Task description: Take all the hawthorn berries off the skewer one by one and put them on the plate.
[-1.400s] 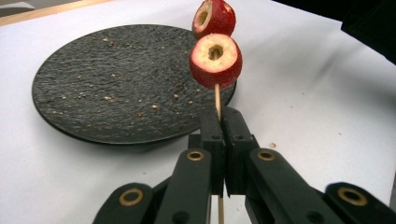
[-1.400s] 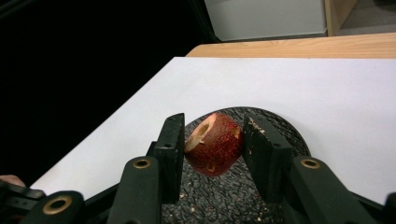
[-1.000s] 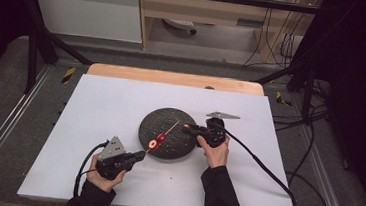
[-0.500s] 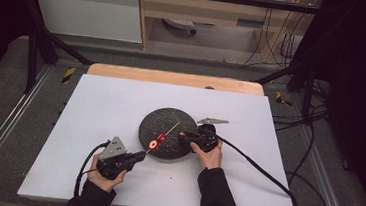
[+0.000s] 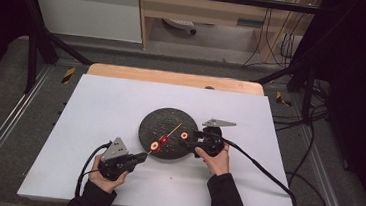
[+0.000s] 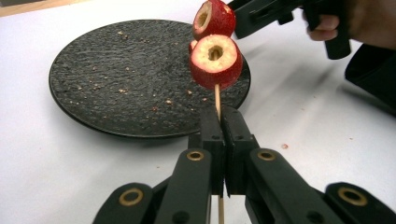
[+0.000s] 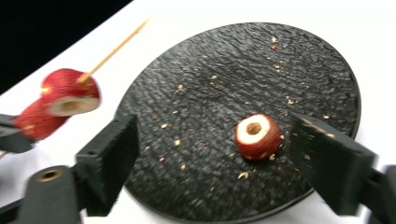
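1. Table (image 5: 121,102): white top, with a wooden strip along the far edge.
2. Plate (image 5: 162,121): round, black, rough-textured, flecked with crumbs; lay mid-table.
3. Left gripper (image 6: 223,126): jaws clenched on the skewer's lower end, just off the plate's near rim.
4. Right gripper (image 7: 210,154): jaws had just been opening; they stood wide, one on each side of the loose slice, with no contact visible.
5. Skewer (image 6: 217,98): thin wood, tilted up over the plate, threaded through two fruit slices (image 6: 215,60); its tip was blurred in the right gripper view.
6. Loose slice (image 7: 258,136): red skin, pale flesh, cored hole; lay flat on the plate.
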`<state>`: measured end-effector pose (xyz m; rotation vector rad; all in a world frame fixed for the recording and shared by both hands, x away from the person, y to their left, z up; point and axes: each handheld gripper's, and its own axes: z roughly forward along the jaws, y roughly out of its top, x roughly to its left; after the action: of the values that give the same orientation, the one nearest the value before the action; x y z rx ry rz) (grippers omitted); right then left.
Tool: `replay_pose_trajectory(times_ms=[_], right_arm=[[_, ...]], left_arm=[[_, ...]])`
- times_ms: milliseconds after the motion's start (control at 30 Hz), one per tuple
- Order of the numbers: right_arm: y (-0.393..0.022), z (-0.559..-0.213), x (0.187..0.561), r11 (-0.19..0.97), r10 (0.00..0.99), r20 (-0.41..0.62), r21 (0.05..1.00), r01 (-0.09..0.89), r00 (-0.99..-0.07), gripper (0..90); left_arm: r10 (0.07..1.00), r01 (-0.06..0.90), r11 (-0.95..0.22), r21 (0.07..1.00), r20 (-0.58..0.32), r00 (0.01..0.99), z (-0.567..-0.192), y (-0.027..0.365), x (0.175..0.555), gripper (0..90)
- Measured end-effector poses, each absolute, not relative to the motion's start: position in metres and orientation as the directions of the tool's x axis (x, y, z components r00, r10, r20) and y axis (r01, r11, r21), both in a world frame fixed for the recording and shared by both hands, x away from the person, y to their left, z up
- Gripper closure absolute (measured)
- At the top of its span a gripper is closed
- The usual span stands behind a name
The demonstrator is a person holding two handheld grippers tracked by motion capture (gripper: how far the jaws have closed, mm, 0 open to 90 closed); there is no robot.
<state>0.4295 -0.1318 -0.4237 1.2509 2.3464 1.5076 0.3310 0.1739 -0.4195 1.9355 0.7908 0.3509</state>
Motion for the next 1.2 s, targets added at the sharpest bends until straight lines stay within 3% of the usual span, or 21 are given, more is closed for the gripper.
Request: replay_pose_trajectory(times_ms=[233,533,967,1200], right_arm=[[-0.142,-0.419,0.413,0.166,0.643,0.355,0.8,0.576,-0.678,7.7],[-0.141,-0.421,0.396,0.155,0.595,0.386,0.806,0.571,-0.705,7.0],[-0.134,-0.427,0.389,0.138,0.535,0.435,0.8,0.583,-0.724,22.9],[-0.133,-0.429,0.388,0.151,0.508,0.447,0.795,0.587,-0.736,38.3]], left_arm=[[0.648,0.372,-0.322,0.871,-0.083,0.757,-0.42,0.169,0.329,88.1],[0.628,0.363,-0.344,0.866,-0.076,0.775,-0.423,0.16,0.325,88.1],[0.585,0.35,-0.38,0.856,-0.07,0.808,-0.428,0.143,0.319,88.1],[0.57,0.34,-0.39,0.856,-0.066,0.819,-0.428,0.139,0.317,88.1]])
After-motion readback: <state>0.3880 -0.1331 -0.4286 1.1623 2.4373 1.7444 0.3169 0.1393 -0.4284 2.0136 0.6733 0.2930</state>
